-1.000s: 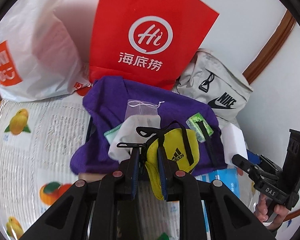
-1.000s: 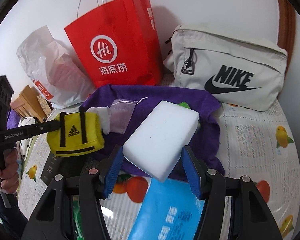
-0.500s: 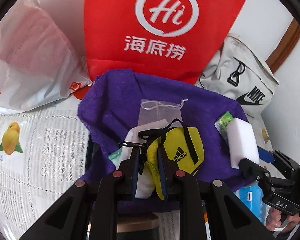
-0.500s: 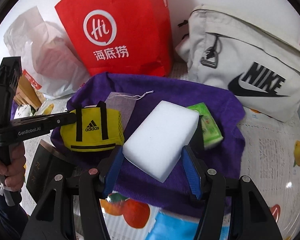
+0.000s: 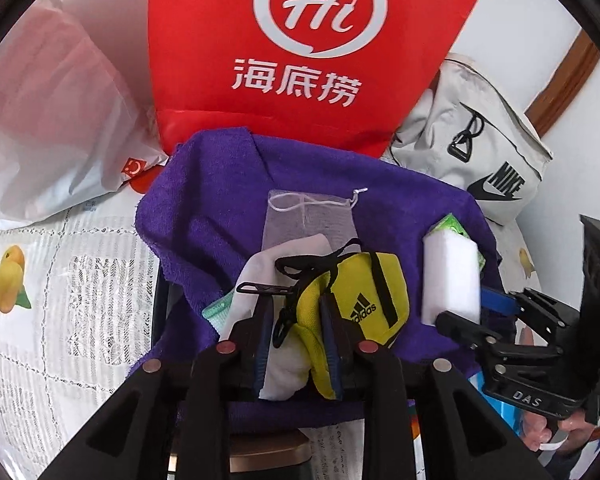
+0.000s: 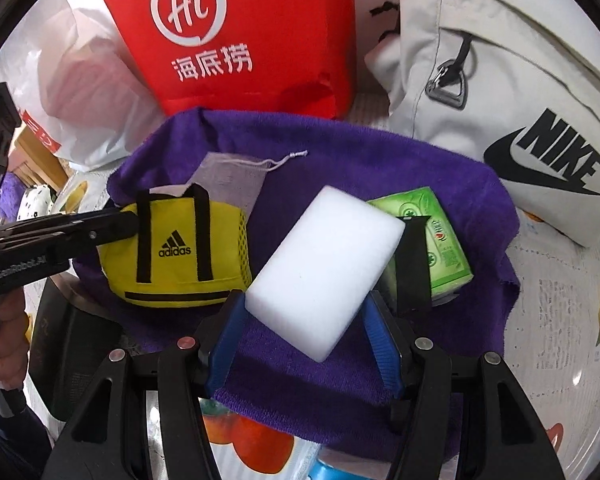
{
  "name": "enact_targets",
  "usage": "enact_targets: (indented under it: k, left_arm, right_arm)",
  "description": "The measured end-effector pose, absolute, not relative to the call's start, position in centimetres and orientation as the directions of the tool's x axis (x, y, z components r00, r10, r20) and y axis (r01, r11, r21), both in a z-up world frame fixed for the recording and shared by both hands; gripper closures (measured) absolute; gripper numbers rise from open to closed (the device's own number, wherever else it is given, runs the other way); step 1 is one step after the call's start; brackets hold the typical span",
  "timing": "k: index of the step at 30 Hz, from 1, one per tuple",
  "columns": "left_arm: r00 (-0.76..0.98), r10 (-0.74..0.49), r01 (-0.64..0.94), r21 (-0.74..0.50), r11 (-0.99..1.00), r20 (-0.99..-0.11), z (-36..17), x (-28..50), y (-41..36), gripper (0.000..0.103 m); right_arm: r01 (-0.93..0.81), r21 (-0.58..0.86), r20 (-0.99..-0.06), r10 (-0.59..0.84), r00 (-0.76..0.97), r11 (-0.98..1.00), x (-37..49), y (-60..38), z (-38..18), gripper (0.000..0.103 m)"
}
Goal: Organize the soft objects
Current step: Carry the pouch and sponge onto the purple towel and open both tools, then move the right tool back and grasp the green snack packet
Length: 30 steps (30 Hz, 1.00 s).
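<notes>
1. Left gripper (image 5: pixel 296 328): jaws have just been opening, narrow gap, end of the yellow pouch (image 5: pixel 364 304) between them, pouch resting on the purple towel (image 5: pixel 220 208)
2. Right gripper (image 6: pixel 304 332): clamped on the white sponge (image 6: pixel 324 268), above the towel, beside a green tissue pack (image 6: pixel 440 236)

Both grippers are black plastic. The left gripper (image 5: pixel 296 332) has blue pads and round red-brown screws at seven and five o'clock. The right gripper (image 6: pixel 302 332) carries blue ribbed pads and silvery screws; its side reads "DAS".
</notes>
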<state>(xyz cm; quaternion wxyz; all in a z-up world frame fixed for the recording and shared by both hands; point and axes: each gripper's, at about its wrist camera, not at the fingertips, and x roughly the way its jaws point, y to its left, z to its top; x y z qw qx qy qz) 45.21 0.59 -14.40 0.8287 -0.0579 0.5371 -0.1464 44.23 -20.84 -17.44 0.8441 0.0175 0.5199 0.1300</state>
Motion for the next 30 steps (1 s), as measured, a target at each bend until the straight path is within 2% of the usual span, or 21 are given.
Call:
enact_targets:
  k: [5,13,22,30]
  left_arm:
    - [0.368,-0.289,0.183,-0.236,0.954,-0.884,-14.0,45.1,0.4,0.061]
    - [0.392,-0.272,0.189,-0.213,0.959,-0.879,-12.1,43.8,0.5,0.049]
    - [0.475,-0.26,0.197,-0.186,0.963,-0.841,-8.2,39.7,1.4,0.049]
    - [0.494,-0.278,0.169,-0.222,0.96,-0.824,-6.4,34.5,3.6,0.049]
  right_arm:
    - [-0.214,0.159,-0.882,0.236,0.408,0.964,44.5,-20.4,-17.6,0.041]
    - [-0.206,0.176,-0.876,0.249,0.413,0.963,43.2,-20.9,-16.4,0.035]
    - [-0.174,0.249,-0.828,0.302,0.472,0.953,39.6,-22.4,-13.4,0.034]
    - [-0.216,0.264,-0.783,0.34,0.521,0.94,32.9,-21.6,-10.7,0.034]
